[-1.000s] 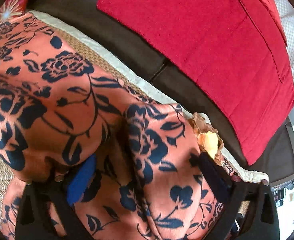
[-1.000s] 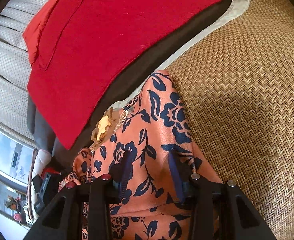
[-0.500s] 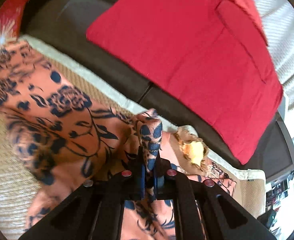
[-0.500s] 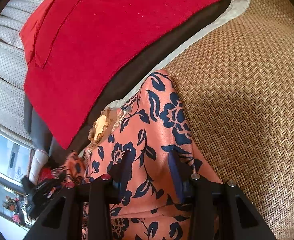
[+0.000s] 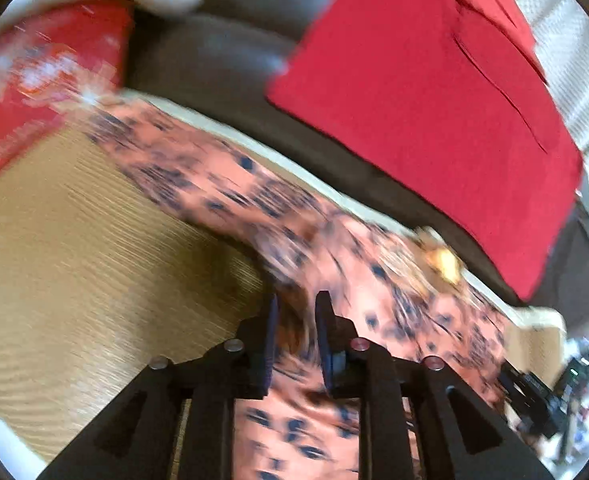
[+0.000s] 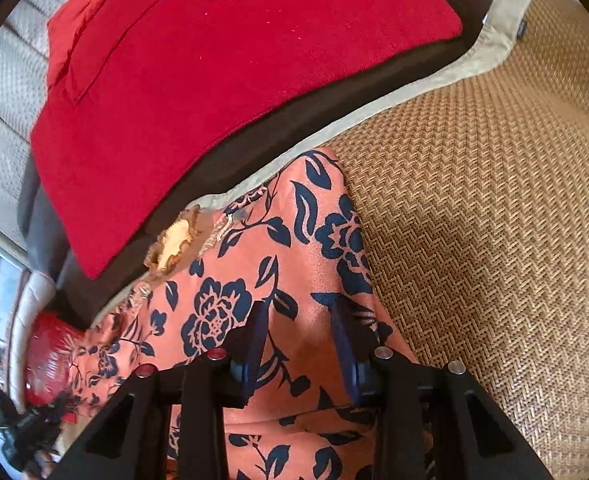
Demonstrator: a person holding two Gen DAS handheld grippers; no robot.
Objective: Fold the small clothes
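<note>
An orange garment with dark blue flowers (image 6: 294, 256) lies on a woven straw mat (image 6: 494, 220). It has a gold neckline trim (image 6: 174, 240). In the blurred left wrist view the garment (image 5: 334, 256) stretches along the mat's far edge. My left gripper (image 5: 296, 304) has its jaws slightly apart with a fold of the cloth between them. My right gripper (image 6: 300, 312) is shut on a raised ridge of the garment near its right edge.
A red cushion (image 6: 222, 64) lies on a dark sofa seat (image 5: 214, 60) behind the mat. A red patterned pillow (image 5: 42, 80) is at the far left. Bare mat (image 5: 94, 260) spreads to the left of the garment.
My left gripper closed on a fold, then swung left and back, and its jaws have parted a little; the view is blurred. My right gripper has stayed put, holding the cloth.
</note>
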